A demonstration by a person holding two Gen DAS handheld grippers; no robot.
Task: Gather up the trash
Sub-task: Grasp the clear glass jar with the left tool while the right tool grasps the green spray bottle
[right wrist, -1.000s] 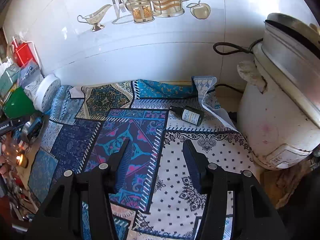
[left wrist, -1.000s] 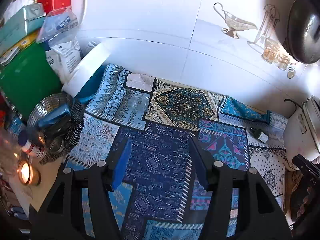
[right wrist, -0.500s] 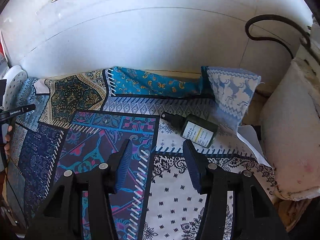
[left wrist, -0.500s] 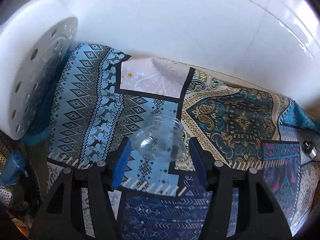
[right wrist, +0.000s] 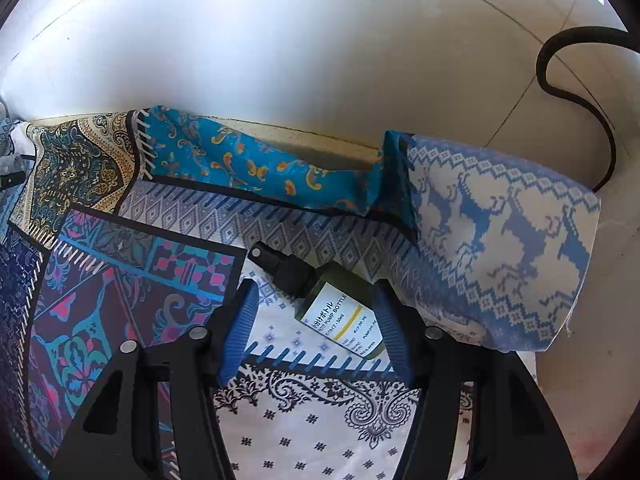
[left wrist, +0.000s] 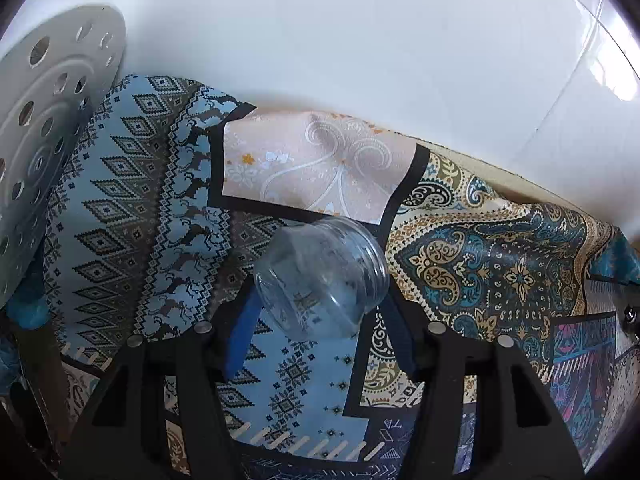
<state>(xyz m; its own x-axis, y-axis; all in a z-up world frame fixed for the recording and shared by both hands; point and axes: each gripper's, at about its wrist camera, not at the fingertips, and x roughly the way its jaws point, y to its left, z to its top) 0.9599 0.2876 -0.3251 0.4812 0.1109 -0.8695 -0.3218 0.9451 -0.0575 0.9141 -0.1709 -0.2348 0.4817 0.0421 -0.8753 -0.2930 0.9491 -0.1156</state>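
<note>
A clear empty plastic jar (left wrist: 322, 276) lies on its side on the patterned cloth (left wrist: 160, 208). My left gripper (left wrist: 320, 320) is open, its blue pads either side of the jar. A small dark green pump bottle (right wrist: 332, 304) with a black spray head and white label lies on the cloth in the right wrist view. My right gripper (right wrist: 314, 328) is open, its pads either side of the bottle's body.
A white perforated disc (left wrist: 44, 144) leans at the left by the white tiled wall (left wrist: 360, 40). A folded-up cloth corner with a reindeer pattern (right wrist: 500, 240) rises right of the bottle. A black cable (right wrist: 580, 92) curls on the wall at the right.
Both grippers have moved forward and down. The jar now sits between the left pads and the pump bottle between the right pads. Both stay open.
</note>
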